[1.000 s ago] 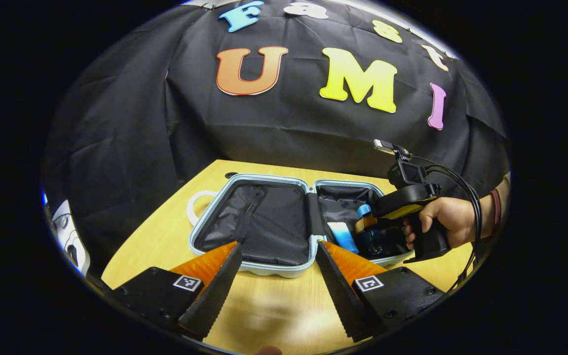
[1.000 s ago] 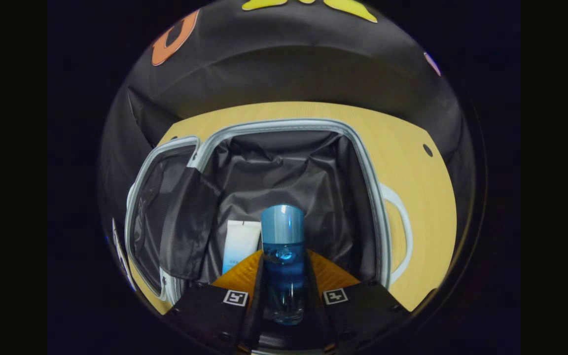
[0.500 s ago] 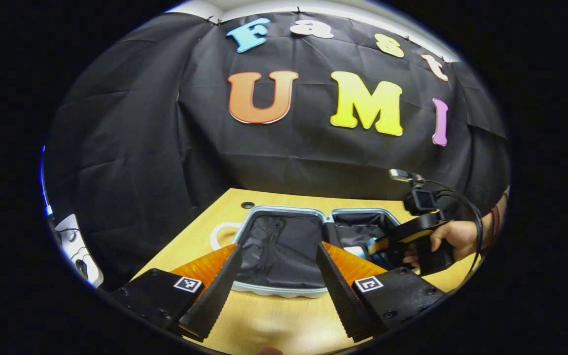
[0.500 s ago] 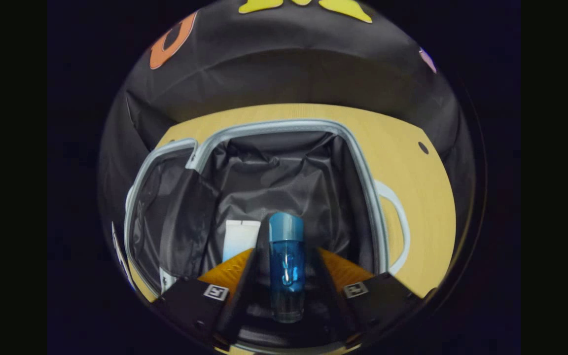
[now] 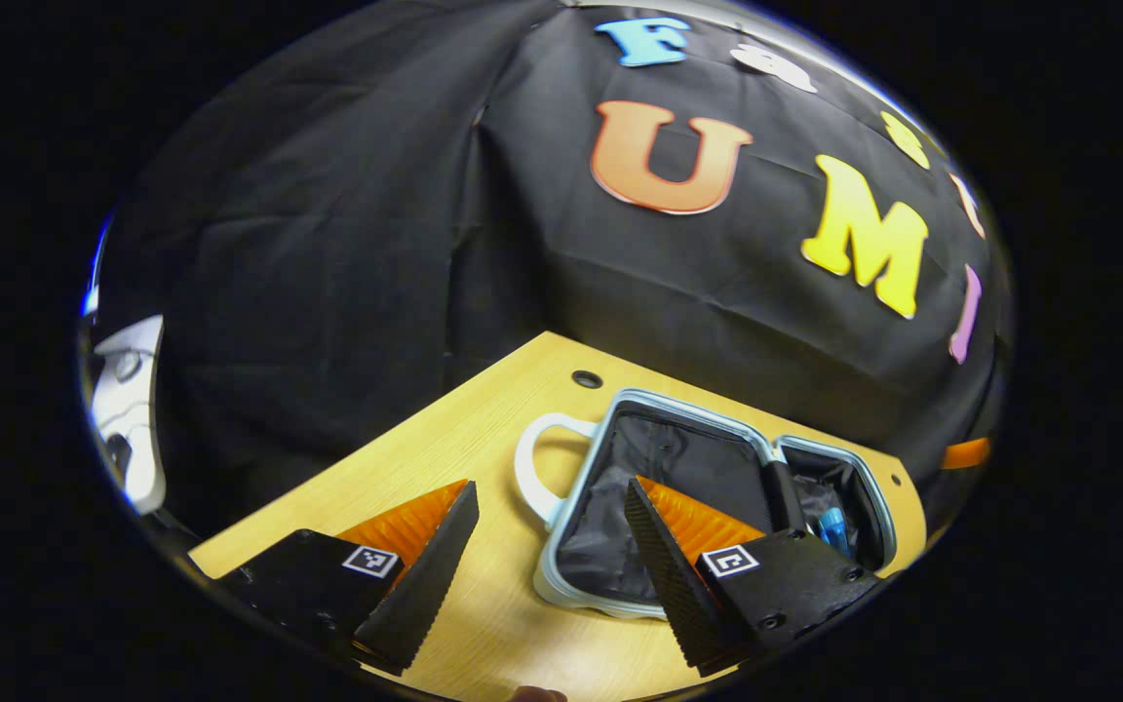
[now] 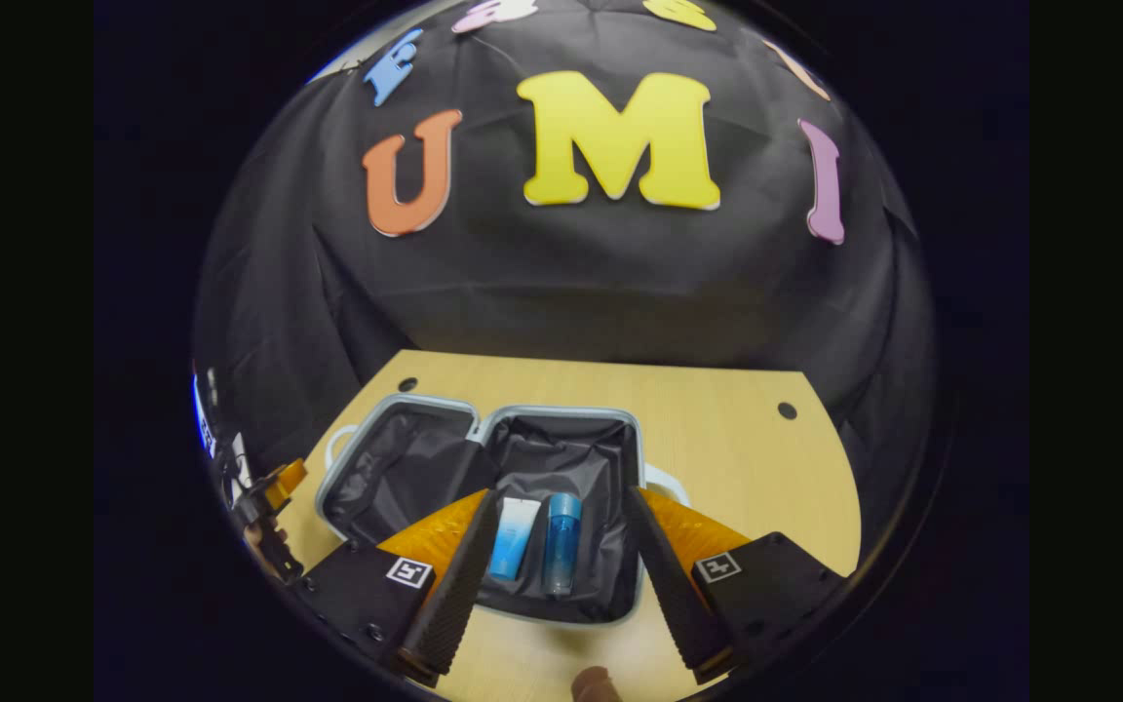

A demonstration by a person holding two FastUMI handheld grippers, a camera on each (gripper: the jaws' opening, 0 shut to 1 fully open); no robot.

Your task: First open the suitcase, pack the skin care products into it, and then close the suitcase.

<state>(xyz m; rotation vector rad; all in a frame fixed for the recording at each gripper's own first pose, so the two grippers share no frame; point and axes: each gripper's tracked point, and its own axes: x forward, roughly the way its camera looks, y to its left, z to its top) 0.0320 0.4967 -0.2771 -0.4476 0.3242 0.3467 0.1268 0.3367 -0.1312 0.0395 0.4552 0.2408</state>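
suitcase open | right gripper view: tube, bottle inside | both grippers spread, empty

Open grey-rimmed hard-shell suitcase with black lining, lying flat; white-and-blue tube and blue transparent bottle lie side by side in its right half.

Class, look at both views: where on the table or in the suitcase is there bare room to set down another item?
Bare table lies between the suitcase and the booth wall, and beside its right handle. Its left half is bare lining. Crowded: the right half's near end, where the tube and bottle lie.
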